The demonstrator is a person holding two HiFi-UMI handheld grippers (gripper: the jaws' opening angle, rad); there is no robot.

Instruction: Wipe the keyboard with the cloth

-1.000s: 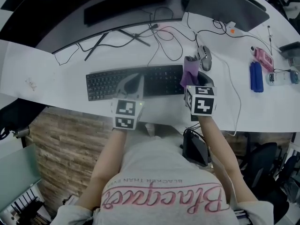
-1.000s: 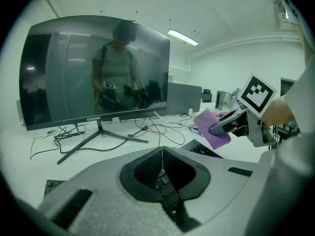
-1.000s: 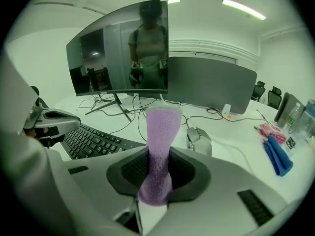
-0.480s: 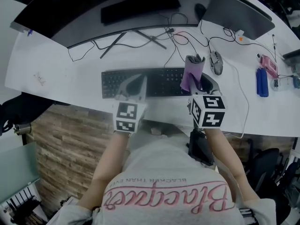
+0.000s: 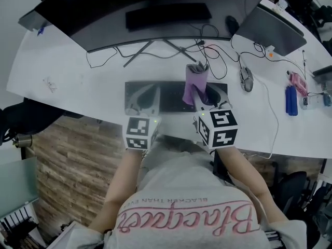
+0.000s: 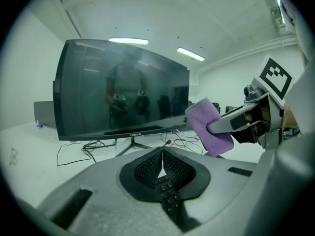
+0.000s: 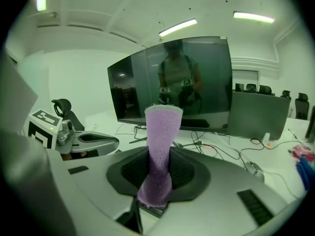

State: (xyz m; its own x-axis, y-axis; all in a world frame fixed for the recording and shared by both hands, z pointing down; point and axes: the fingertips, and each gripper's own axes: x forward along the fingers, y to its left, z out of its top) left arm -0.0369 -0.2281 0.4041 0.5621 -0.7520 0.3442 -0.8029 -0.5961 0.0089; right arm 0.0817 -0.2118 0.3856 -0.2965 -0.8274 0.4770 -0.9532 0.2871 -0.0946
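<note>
The black keyboard lies on the white desk in front of the monitor. My right gripper is shut on a purple cloth, which stands up out of its jaws over the keyboard's right-middle part. In the right gripper view the cloth rises between the pads, with keys just below. My left gripper hovers low over the keyboard's left part, shut and holding nothing. In the left gripper view its pads meet, keys show beneath them, and the cloth hangs to the right.
A wide curved monitor on a splayed stand sits behind the keyboard, with loose cables around it. A mouse lies to the right, a second screen behind it. Blue and pink items lie far right.
The right gripper has carried the cloth left, from the keyboard's right end toward its middle. The left gripper has stayed over the left part. The head view has shifted.
</note>
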